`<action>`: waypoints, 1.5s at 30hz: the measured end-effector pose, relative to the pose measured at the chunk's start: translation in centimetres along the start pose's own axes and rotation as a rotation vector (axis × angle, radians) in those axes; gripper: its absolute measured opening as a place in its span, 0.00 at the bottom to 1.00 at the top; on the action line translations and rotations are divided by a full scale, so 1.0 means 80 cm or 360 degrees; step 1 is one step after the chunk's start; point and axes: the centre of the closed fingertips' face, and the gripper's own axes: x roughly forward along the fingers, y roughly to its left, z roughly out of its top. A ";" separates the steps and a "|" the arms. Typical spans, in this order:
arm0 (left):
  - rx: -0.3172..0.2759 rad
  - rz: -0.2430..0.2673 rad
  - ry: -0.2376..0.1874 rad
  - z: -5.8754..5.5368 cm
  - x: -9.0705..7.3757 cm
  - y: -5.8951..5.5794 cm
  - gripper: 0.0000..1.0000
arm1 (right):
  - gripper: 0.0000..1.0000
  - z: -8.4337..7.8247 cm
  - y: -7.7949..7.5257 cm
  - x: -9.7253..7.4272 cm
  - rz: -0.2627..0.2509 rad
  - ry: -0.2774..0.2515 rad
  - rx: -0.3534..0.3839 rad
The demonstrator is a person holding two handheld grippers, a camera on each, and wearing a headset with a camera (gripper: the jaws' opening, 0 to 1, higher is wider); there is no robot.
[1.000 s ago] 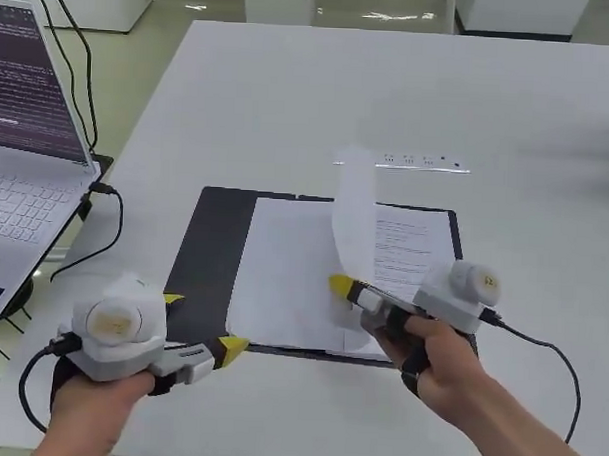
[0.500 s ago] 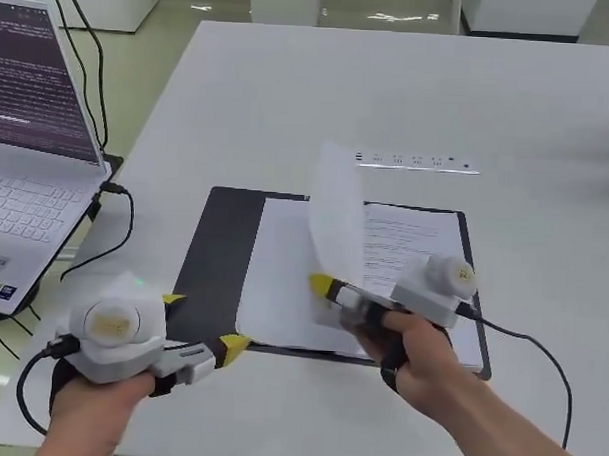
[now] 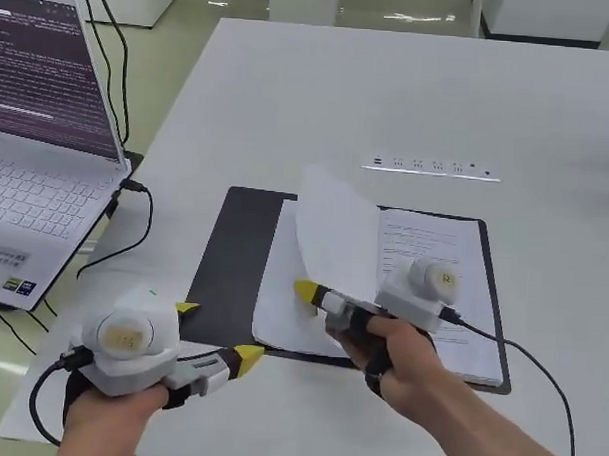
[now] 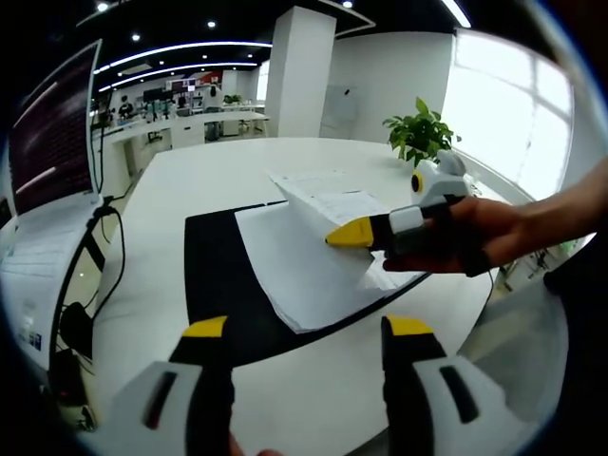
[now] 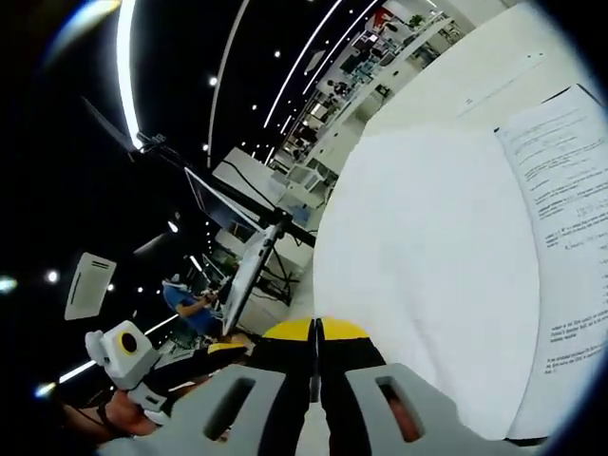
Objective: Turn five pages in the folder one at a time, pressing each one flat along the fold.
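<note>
A black folder (image 3: 221, 273) lies open on the white table, with white pages (image 3: 282, 297) on its left half and printed pages (image 3: 424, 242) on its right. My right gripper (image 3: 307, 290) is shut on the lower edge of one white page (image 3: 336, 234), which stands lifted and curved over the fold; its yellow tips (image 5: 317, 330) pinch the sheet (image 5: 418, 266). My left gripper (image 3: 214, 334) is open near the table's front edge, left of the folder's lower corner, with nothing between its yellow-tipped fingers (image 4: 205, 329). The folder (image 4: 214, 275) and right gripper (image 4: 353, 232) lie ahead of it.
An open laptop (image 3: 38, 129) stands at the left with a black cable (image 3: 124, 252) trailing by the folder. A strip of paper with small marks (image 3: 432, 167) lies behind the folder. A potted plant (image 4: 418, 133) stands beyond the table.
The right gripper has carried the lifted page leftward across the fold, and the page leans further to the left. The left gripper stays open in about the same place.
</note>
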 end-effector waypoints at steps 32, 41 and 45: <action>-0.0099 0.0051 0.0055 -0.017 -0.009 0.003 0.62 | 0.00 -0.052 -0.063 0.049 -0.0130 0.0109 0.0266; -0.0088 0.0048 0.0066 -0.016 -0.014 0.000 0.62 | 0.05 -0.074 -0.074 0.051 -0.0153 0.0160 0.0458; -0.0105 0.0067 0.0043 -0.012 -0.019 0.004 0.62 | 0.11 -0.083 -0.069 0.048 -0.0132 0.0168 0.0468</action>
